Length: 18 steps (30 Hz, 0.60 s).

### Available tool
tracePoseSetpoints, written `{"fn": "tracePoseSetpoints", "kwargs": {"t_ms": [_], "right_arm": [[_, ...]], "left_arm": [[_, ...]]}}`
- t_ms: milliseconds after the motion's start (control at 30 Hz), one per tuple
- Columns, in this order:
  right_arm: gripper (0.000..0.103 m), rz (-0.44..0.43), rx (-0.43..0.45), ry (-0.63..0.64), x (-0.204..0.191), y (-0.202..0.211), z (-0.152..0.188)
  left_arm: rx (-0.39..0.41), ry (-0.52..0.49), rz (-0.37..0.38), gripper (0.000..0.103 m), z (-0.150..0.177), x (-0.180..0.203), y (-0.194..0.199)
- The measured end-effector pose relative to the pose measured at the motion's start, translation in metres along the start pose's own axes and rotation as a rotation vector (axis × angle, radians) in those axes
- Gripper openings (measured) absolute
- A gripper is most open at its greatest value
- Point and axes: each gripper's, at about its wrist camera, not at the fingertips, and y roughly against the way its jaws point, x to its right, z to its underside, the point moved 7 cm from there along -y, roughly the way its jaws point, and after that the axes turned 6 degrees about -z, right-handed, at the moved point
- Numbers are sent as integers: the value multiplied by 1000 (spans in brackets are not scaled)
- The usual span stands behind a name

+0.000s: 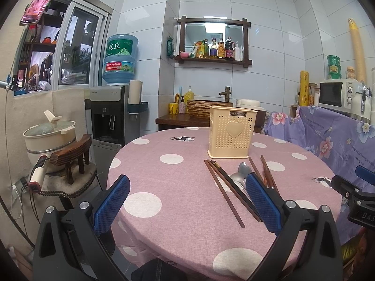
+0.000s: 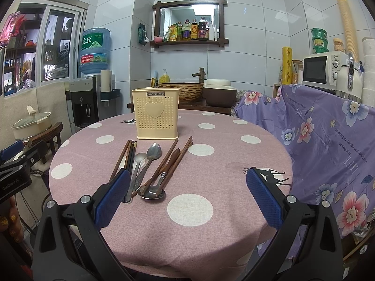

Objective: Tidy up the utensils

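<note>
right wrist view is showing three spoons (image 2: 150, 161) | left one | holder (image 2: 155, 113) standing | both grippers' (image 1: 187, 201) (image 2: 187, 195) fingers are gaping, empty

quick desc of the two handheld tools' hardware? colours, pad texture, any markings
Both match: black plastic angular finger arms with silver round bolts, and blue pads with a fine diamond-grid texture. Left tool, right tool. In the right wrist view the left tool's body shows white "GenRobot.AI" lettering; in the left wrist view the right tool's body shows partial "DAS" text. No cables visible on either.
</note>
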Motion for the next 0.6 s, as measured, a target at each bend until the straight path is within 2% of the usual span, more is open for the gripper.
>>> {"fn": "tracePoseSetpoints", "kwargs": {"t_ms": [600], "right_arm": [[98,0,-3,0,-2,-1,1]], "left_arm": [[-2,-2,0,98,0,0,0]]}}
